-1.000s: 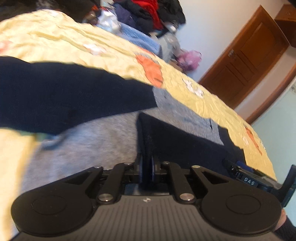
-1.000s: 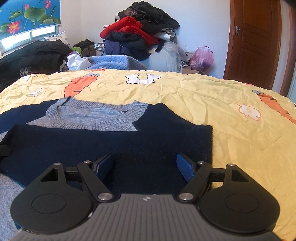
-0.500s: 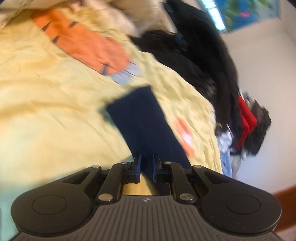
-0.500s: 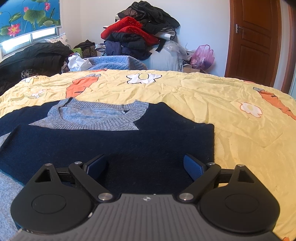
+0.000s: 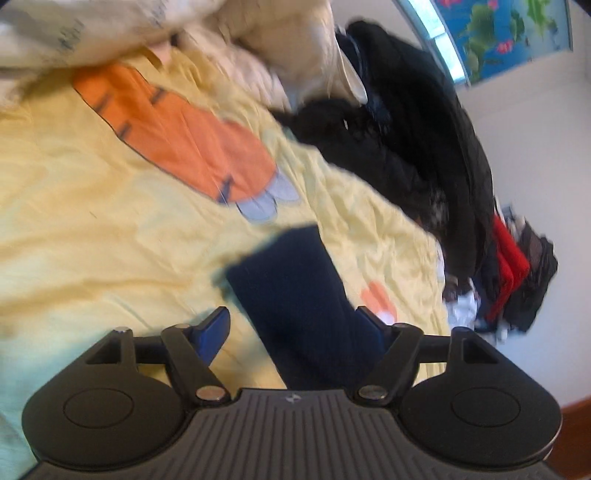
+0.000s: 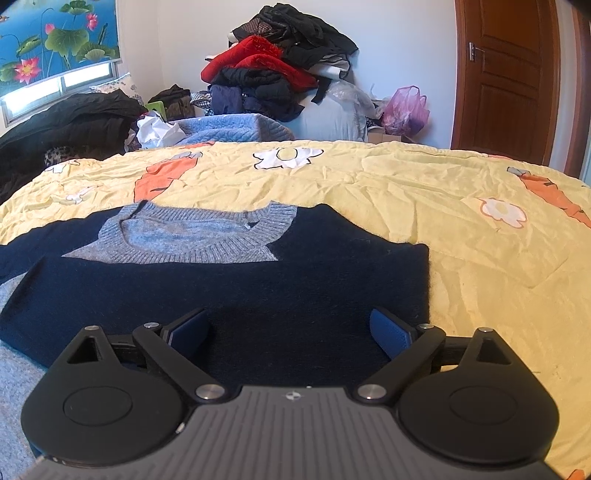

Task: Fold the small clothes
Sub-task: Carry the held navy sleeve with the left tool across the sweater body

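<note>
Left gripper: tilted downward, rolled to one side; jaws opening, blue pads apart, pressing on nothing.
Right gripper: tilted downward, held level; jaws opening, blue pads wide apart, gripping nothing.

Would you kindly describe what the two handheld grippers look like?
The left gripper and right gripper look alike: black linkage arms with silver pivot screws, two round black discs, a ribbed grey body bearing a small logo, and blue finger pads. No cables or sleeves show.

My view: white plaster wall, brown panelled wooden door at right, daylit window at left under blue lotus-print blind. Yellow carrot-print bedspread fills foreground.
</note>
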`<state>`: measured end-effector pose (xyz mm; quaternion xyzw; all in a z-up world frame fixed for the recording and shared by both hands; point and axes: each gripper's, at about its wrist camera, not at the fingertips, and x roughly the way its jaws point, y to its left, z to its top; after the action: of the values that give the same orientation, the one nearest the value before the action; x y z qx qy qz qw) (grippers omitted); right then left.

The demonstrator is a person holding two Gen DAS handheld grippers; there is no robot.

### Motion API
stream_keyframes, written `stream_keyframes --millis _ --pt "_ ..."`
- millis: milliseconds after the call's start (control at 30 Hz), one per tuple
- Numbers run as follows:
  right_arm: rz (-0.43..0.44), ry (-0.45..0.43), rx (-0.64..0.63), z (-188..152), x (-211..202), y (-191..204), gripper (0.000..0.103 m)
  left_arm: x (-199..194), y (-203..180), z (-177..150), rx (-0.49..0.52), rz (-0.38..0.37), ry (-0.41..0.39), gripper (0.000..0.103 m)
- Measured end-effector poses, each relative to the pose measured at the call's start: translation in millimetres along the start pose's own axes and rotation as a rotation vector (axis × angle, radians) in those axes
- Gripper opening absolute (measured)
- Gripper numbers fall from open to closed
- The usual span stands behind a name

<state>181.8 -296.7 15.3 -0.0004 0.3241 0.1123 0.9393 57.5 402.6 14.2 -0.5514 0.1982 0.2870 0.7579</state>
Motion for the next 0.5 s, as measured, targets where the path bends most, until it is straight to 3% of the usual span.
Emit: stream_keyframes --millis 133,300,400,500 --pt "0.001 -0.001 0.002 -0.3 -0.8 -0.1 0.095 10.8 5.4 3.4 -0.009 -0.023 0.042 0.073" --pt "0.003 -0.003 0.006 -0.3 -1.0 -0.2 0.095 23.8 2.7 6.2 0.008 -0.036 0.012 0.071" --pt "0.01 -0.005 0.013 -0.3 -1.4 -1.5 0.095 36.4 -1.4 5.5 0.05 0.039 0.031 0.022" --pt "0.017 -0.008 0.024 -0.3 -1.9 -2.9 0.095 37.2 -7.3 1.8 0.109 0.073 0.009 0.011"
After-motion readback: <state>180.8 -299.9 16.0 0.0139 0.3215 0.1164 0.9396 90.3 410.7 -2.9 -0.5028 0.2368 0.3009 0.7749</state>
